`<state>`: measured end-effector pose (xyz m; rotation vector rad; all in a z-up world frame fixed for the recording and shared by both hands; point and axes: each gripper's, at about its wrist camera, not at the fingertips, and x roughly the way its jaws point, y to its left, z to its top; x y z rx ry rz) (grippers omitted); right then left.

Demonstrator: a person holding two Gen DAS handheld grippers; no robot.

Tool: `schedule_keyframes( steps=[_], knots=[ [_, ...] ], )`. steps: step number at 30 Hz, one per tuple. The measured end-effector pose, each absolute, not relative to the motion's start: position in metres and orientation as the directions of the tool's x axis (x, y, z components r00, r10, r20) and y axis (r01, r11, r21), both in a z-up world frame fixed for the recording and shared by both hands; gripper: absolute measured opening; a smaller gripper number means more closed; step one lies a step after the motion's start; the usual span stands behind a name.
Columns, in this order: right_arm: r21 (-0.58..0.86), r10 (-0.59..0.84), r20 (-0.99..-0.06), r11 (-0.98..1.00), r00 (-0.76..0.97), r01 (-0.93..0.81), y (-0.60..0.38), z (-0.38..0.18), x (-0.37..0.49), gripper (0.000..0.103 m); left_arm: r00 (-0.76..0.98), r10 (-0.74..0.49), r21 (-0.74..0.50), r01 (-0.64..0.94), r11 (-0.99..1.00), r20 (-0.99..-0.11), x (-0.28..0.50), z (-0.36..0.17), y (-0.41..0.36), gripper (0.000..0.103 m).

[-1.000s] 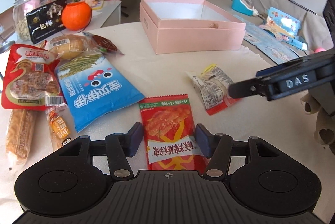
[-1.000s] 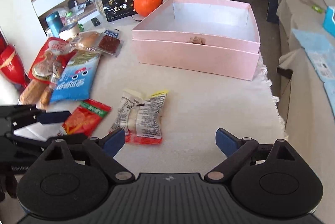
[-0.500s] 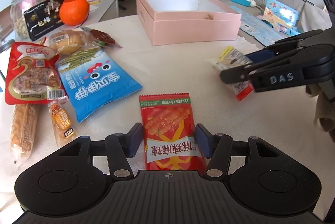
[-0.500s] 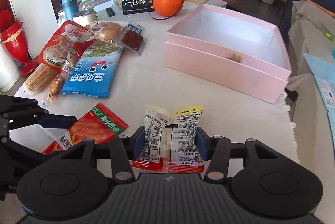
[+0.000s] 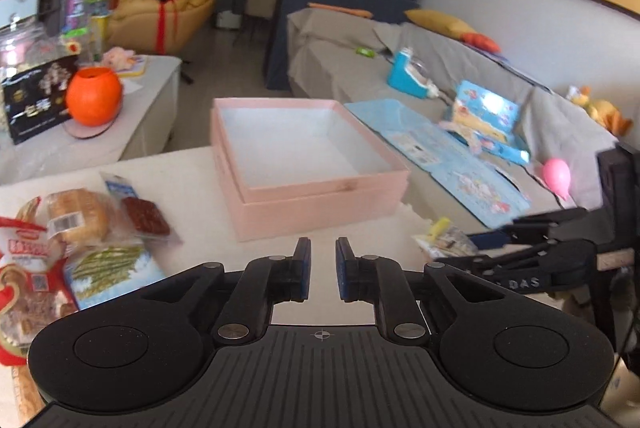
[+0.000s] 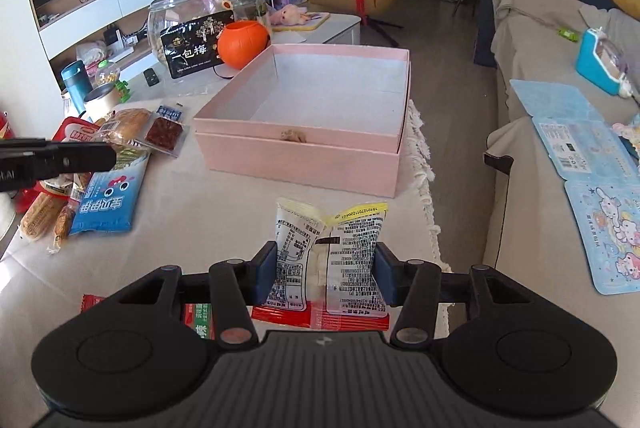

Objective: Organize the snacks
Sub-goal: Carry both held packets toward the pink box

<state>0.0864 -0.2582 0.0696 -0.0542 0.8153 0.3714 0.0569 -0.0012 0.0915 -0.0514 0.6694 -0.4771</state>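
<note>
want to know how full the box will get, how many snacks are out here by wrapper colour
red: 2, big red bag, flat red packet
blue: 1, blue bag
white: 1, white packet in the right tongs
clear: 4, bun, dark square, corn stick, orange stick
total: 8

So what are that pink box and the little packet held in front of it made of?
The pink box looks like matte paperboard: flat stiff walls, crisp edges, no shine, a white lining inside. The packet looks like thin glossy plastic film: it creases between the right tool, is partly see-through and has a crimped top edge.
</note>
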Motion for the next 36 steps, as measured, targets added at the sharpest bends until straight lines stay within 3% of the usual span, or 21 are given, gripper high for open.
schedule_keyframes(
  steps=[9, 15, 19, 22, 26, 36],
  knots=[
    [0.113, 0.314, -0.781, 0.921, 0.54, -0.373, -0.249, 0.028, 0.093, 0.052, 0.469, -0.387, 0.036, 0.671, 0.74, -0.794, 0.015, 0.031, -0.066, 0.02],
    [0.074, 0.298, -0.775, 0.918, 0.557, -0.389, -0.243, 0.025, 0.087, 0.056, 0.527, -0.341, 0.128, 0.665, 0.736, -0.778, 0.018, 0.024, -0.073, 0.026],
    [0.046, 0.283, -0.775, 0.917, 0.565, -0.397, -0.239, 0.025, 0.081, 0.063, 0.587, -0.29, 0.202, 0.63, 0.75, -0.756, 0.03, 0.023, -0.068, 0.046],
    [0.033, 0.276, -0.775, 0.916, 0.569, -0.399, -0.237, 0.024, 0.078, 0.067, 0.622, -0.249, 0.208, 0.567, 0.797, -0.742, 0.047, 0.021, -0.059, 0.057],
    [0.031, 0.274, -0.775, 0.916, 0.57, -0.399, -0.237, 0.023, 0.077, 0.073, 0.664, -0.2, 0.203, 0.477, 0.855, -0.72, 0.071, 0.019, -0.047, 0.057],
    [0.026, 0.276, -0.761, 0.917, 0.587, -0.398, -0.239, 0.016, 0.076, 0.09, 0.662, -0.242, 0.003, 0.346, 0.938, -0.709, 0.064, 0.05, -0.011, 0.053]
  ],
)
